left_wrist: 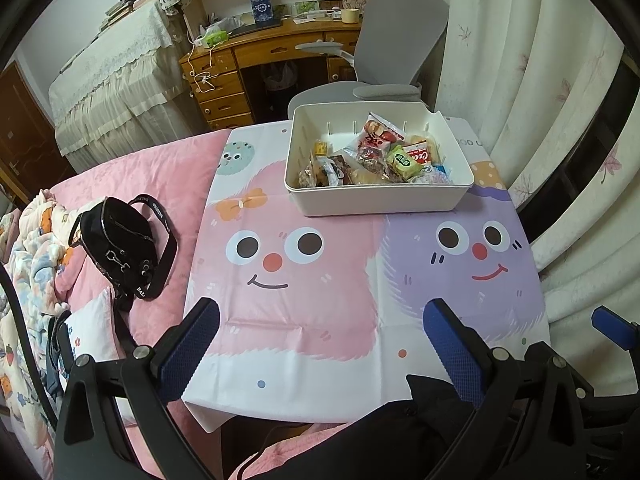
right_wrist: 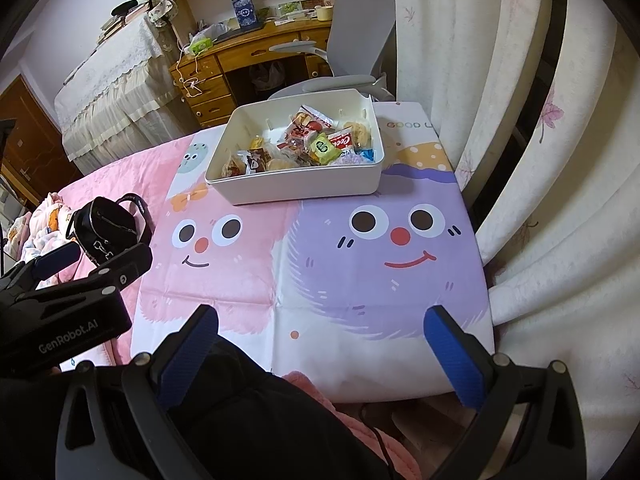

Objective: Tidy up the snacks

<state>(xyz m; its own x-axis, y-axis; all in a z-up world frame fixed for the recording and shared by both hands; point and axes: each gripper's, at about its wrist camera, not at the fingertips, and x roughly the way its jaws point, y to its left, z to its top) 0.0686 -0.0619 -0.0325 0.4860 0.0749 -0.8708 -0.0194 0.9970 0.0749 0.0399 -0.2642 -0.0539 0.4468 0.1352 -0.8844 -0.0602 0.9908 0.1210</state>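
A white plastic bin (left_wrist: 460,184) stands at the far end of a cartoon-face mat (left_wrist: 312,320) on the bed. Several wrapped snacks (left_wrist: 384,152) lie inside it. The bin also shows in the right wrist view (right_wrist: 296,188), with the snacks (right_wrist: 316,144) in it. My left gripper (left_wrist: 320,332) is open and empty, low over the near part of the mat, well short of the bin. My right gripper (right_wrist: 320,336) is open and empty over the mat's near edge. The left gripper's body (right_wrist: 72,304) shows at the left of the right wrist view.
A black handbag (left_wrist: 120,248) lies on the pink bedspread left of the mat. A crumpled patterned blanket (left_wrist: 28,264) is at the far left. A grey office chair (left_wrist: 384,52) and wooden desk (left_wrist: 256,52) stand behind the bed. Curtains (left_wrist: 540,120) hang along the right.
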